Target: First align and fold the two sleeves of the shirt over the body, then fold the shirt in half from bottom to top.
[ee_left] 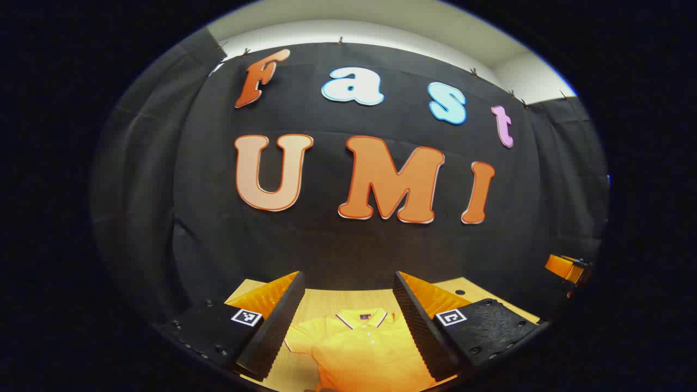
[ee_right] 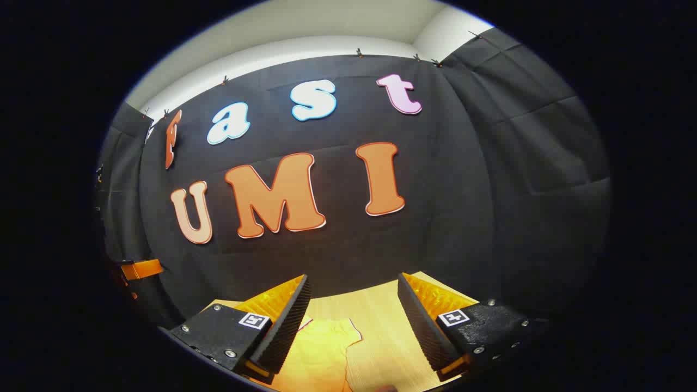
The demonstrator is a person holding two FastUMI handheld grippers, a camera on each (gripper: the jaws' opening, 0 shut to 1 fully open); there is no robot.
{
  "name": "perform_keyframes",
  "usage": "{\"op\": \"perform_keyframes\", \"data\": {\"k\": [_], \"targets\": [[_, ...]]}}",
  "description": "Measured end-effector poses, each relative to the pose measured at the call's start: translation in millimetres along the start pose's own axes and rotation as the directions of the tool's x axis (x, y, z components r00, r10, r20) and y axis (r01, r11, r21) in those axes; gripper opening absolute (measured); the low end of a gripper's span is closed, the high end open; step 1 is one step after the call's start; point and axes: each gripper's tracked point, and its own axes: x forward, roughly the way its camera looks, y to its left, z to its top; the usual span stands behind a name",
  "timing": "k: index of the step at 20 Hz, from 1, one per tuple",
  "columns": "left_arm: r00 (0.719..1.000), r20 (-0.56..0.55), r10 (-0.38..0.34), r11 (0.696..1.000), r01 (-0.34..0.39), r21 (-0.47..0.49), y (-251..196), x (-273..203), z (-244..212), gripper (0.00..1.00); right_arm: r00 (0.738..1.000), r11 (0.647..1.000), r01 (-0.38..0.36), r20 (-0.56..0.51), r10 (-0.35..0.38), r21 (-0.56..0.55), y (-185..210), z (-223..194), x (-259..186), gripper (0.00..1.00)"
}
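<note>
Shirt [ee_left: 362, 348] flat on the table [ee_left: 326, 299], collar end away from us, and neither sleeve looks folded yet, so by my reading we are right at the start.

Left side first. The left tongs [ee_left: 348, 321] hang above the table with their fingers spread wide and nothing between them. Straight ahead in the gap between the fingers sits the collar [ee_left: 364, 318], with the button strip running down from it. One short sleeve pokes out just beside the inner face of the near-side finger on the left of that view. Off to the far right of the same view, the other tongs peek in at the edge.

Over to the right. The right tongs [ee_right: 351, 321] are also wide open, gripping nothing, hovering above the wood. The sleeve [ee_right: 332, 332] on this side lies ahead and a touch left of the gap, near the left-hand finger, its piped edge visible.

How to do this well, I'd say: each tool wants to drop onto its own sleeve hem, pinch one layer only, and carry it inward across the chest at matching height so the two sleeves line up. Lifting too high could drag the body and wrinkle it.
</note>
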Motion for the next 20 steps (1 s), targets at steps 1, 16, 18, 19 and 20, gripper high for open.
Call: {"op": "perform_keyframes", "data": {"k": [1, 16, 18, 19, 20], "targets": [[1.000, 0.020, 0.024, 1.000, -0.024, -0.019, 8, 0, 9, 1.00, 1.000, 1.000, -0.009, 0.004, 0.009, -0.019, 0, 3, 8, 0.97], [0.963, 0.128, 0.236, 0.972, -0.233, -0.040, -7, -12, 29, 0.95, 0.978, 0.980, -0.176, -0.132, 0.164, -0.091, -13, -14, 72, 0.97], [0.963, 0.112, 0.245, 0.970, -0.243, -0.024, -3, -10, 23, 0.97, 0.976, 0.983, -0.168, -0.151, 0.155, -0.078, -16, -18, 75, 0.97], [0.963, 0.111, 0.244, 0.970, -0.244, -0.014, 0, -8, 23, 0.97, 0.978, 0.985, -0.157, -0.153, 0.145, -0.072, -18, -18, 77, 0.97], [0.965, 0.112, 0.236, 0.972, -0.237, -0.008, 1, -4, 25, 0.97, 0.979, 0.987, -0.145, -0.157, 0.134, -0.062, -17, -18, 78, 0.97]]}}
